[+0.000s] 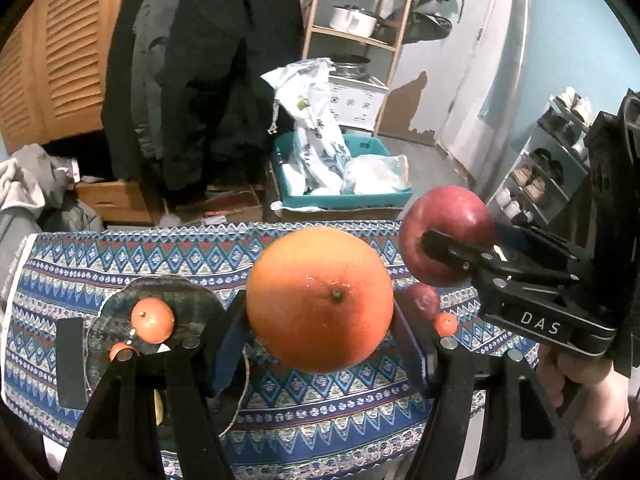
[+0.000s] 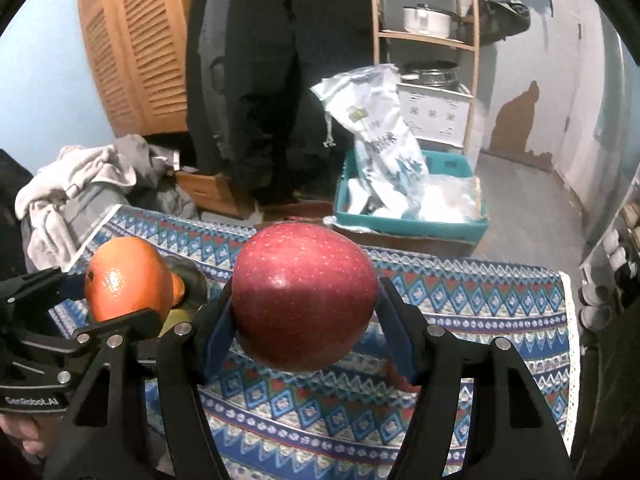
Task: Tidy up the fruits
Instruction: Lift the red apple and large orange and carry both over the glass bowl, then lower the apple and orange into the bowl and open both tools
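Observation:
My left gripper (image 1: 320,332) is shut on a large orange (image 1: 319,299) and holds it above the patterned tablecloth (image 1: 320,412). My right gripper (image 2: 306,320) is shut on a red apple (image 2: 305,295), also held above the cloth. In the left wrist view the apple (image 1: 444,228) and right gripper show at right. In the right wrist view the orange (image 2: 126,276) shows at left. A dark plate (image 1: 192,300) at left holds two small oranges (image 1: 153,320). Another red apple (image 1: 424,300) and a small orange (image 1: 445,324) lie on the cloth at right.
Beyond the table's far edge stand a teal bin (image 1: 344,196) with plastic bags, cardboard boxes, hanging dark coats (image 1: 208,80) and a wooden shelf (image 1: 360,40). A shoe rack (image 1: 548,168) stands at right. A pile of clothes (image 2: 80,184) lies at left.

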The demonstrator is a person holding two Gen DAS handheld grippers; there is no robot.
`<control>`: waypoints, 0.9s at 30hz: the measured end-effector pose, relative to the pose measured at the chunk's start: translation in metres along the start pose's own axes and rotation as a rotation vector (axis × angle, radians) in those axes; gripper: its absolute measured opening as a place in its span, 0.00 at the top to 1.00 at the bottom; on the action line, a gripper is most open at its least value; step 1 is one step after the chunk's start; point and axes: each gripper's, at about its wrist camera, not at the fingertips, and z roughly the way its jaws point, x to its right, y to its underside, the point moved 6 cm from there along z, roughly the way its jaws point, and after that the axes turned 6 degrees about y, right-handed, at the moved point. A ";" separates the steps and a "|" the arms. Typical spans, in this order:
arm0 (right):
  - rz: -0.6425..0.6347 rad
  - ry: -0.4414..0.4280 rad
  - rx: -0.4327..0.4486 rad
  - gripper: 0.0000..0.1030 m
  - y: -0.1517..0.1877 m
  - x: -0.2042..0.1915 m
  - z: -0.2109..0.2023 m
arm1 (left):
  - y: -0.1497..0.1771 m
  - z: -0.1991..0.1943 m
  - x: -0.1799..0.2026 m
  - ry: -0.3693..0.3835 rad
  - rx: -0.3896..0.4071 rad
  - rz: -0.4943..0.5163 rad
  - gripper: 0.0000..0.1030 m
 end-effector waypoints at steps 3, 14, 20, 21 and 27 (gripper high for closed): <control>-0.008 -0.016 -0.002 0.36 -0.004 -0.012 0.004 | 0.000 -0.004 -0.009 -0.009 0.006 -0.012 0.33; -0.047 -0.062 -0.019 0.36 -0.016 -0.056 0.026 | 0.006 -0.015 -0.056 -0.052 0.020 -0.080 0.33; -0.074 -0.087 -0.043 0.36 -0.019 -0.083 0.045 | 0.012 -0.018 -0.090 -0.085 0.021 -0.127 0.33; -0.081 -0.092 -0.050 0.36 -0.018 -0.089 0.050 | 0.014 -0.018 -0.095 -0.091 0.018 -0.137 0.33; -0.105 -0.119 -0.093 0.36 -0.014 -0.115 0.076 | 0.025 -0.011 -0.133 -0.124 -0.006 -0.201 0.33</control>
